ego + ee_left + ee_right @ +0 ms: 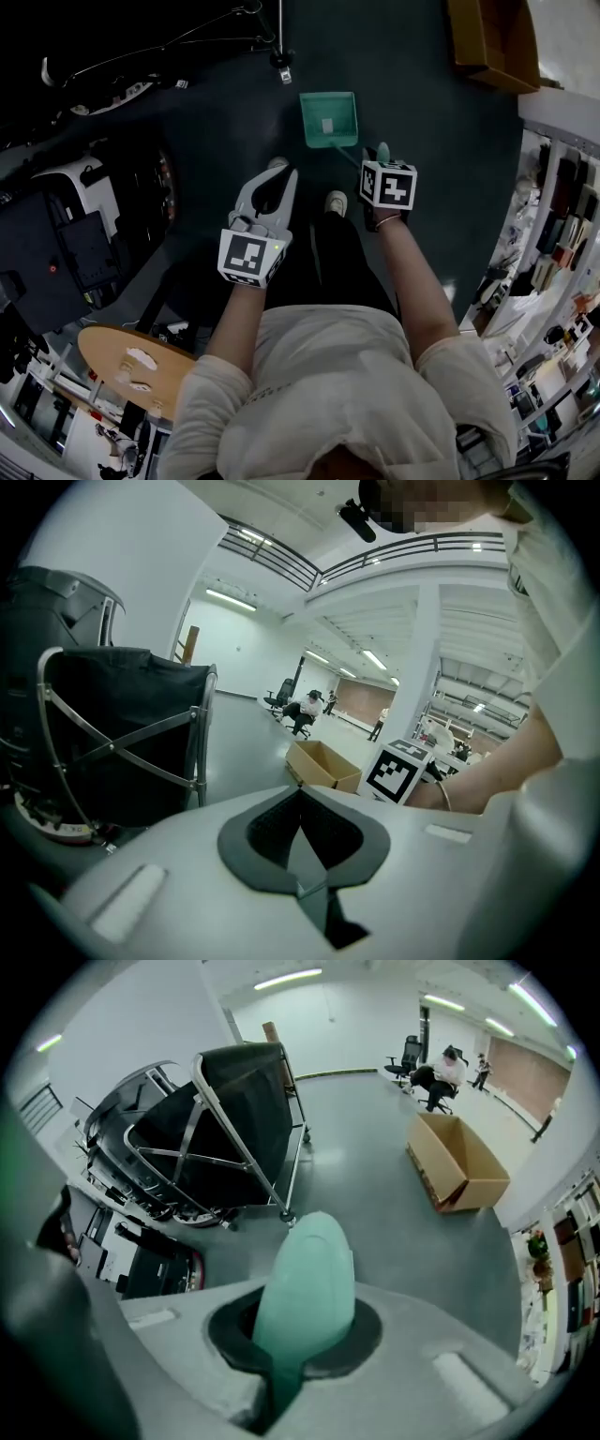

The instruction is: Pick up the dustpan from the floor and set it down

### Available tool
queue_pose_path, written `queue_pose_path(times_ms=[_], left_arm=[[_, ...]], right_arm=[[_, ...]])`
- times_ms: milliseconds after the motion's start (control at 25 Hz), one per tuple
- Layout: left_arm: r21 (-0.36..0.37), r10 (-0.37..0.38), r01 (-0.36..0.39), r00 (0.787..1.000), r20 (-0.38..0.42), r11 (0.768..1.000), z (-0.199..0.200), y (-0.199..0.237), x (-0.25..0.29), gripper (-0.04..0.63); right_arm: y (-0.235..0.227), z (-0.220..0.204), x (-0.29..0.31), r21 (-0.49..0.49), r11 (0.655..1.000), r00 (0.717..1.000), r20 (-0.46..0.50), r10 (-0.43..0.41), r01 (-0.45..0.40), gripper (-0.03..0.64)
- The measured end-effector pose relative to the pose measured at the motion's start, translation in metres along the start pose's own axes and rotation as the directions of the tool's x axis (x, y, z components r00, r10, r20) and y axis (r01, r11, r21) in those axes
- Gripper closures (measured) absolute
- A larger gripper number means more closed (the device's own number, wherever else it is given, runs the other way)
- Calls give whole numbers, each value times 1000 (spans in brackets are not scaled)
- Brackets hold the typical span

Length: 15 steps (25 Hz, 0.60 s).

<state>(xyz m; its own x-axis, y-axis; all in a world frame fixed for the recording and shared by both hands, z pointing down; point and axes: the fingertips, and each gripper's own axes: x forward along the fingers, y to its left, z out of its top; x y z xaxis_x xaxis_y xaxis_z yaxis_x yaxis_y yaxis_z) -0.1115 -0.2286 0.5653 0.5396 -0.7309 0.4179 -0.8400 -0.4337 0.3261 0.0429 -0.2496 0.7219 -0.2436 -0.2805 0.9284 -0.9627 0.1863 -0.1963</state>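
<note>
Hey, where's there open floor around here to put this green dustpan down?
Bare floor lies right of the dustpan, bordered by the cardboard box and the shelves. A narrower strip lies left of it, before the black cart. The left side is crowded with dark equipment and a round table.
</note>
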Motion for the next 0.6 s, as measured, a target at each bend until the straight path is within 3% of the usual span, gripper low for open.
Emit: queue_pose_path(times_ms=[200,600], left_arm=[[32,-10,9,999,43,999,26,-27,-11,578],[87,35,-47,990,139,995,52,-87,-60,578]], right_arm=[[-1,-3,-53,-42,999,999,36,26,-24,623],[-11,-19,-176,-115,992,987,149,64,-47,623]])
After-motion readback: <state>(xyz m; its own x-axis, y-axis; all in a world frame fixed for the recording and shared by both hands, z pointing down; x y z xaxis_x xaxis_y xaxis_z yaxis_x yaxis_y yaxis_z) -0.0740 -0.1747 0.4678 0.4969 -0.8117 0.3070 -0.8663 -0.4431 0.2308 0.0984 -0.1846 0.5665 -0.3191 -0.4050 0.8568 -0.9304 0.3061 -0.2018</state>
